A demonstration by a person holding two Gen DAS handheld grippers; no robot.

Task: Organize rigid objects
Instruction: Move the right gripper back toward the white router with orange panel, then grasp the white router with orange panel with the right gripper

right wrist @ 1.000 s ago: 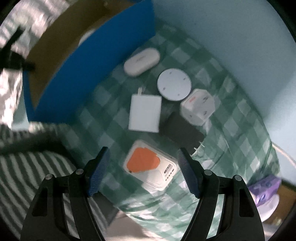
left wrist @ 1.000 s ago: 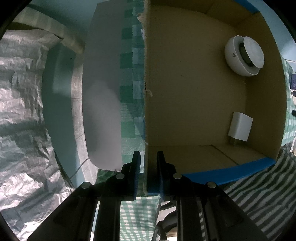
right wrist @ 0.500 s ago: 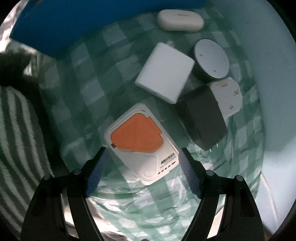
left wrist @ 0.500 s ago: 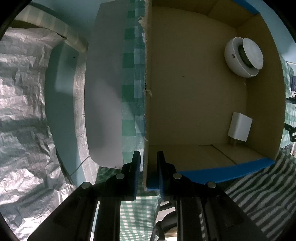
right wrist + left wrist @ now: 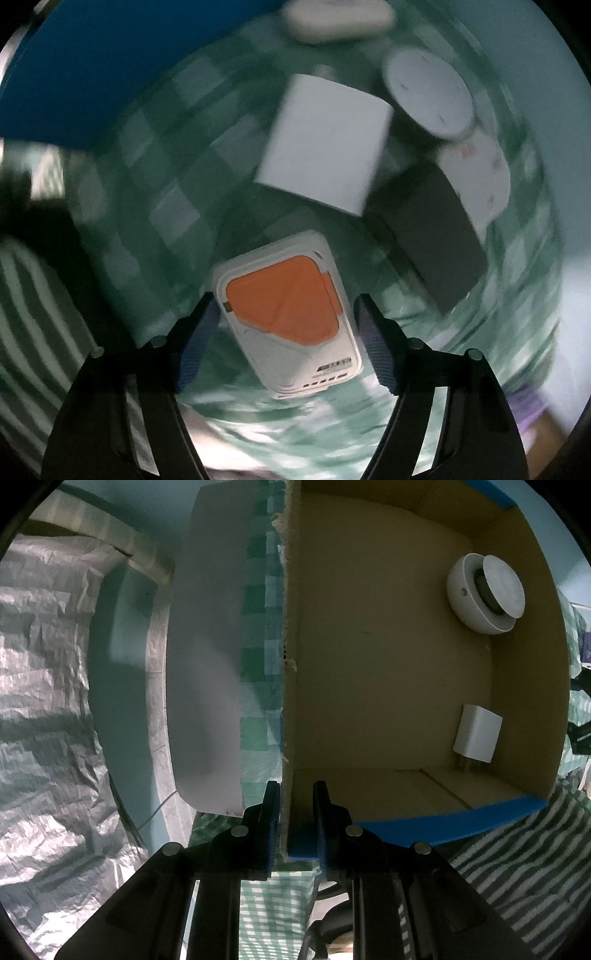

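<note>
My left gripper (image 5: pixel 295 805) is shut on the near corner wall of a cardboard box (image 5: pixel 388 686) with blue outer sides. Inside the box lie a round white device (image 5: pixel 484 592) and a white charger plug (image 5: pixel 478 738). My right gripper (image 5: pixel 286 317) is open, its fingers on either side of a white device with an orange panel (image 5: pixel 286 306) on the checked cloth, apart from it. Beyond it lie a white square adapter (image 5: pixel 325 146), a dark grey block (image 5: pixel 432 236), a white plug cube (image 5: pixel 480 173), a round white disc (image 5: pixel 430 98) and a white oval case (image 5: pixel 336 14).
The box's blue wall (image 5: pixel 74 66) stands at the upper left of the right wrist view. A white sheet (image 5: pixel 207 664) lies left of the box on green checked cloth (image 5: pixel 258 664). Crinkled silver foil (image 5: pixel 44 701) is at far left. Striped fabric (image 5: pixel 517 867) lies near.
My right gripper has dropped closer to the orange-panel device, which now sits between the open fingers. The left gripper and box have stayed put.
</note>
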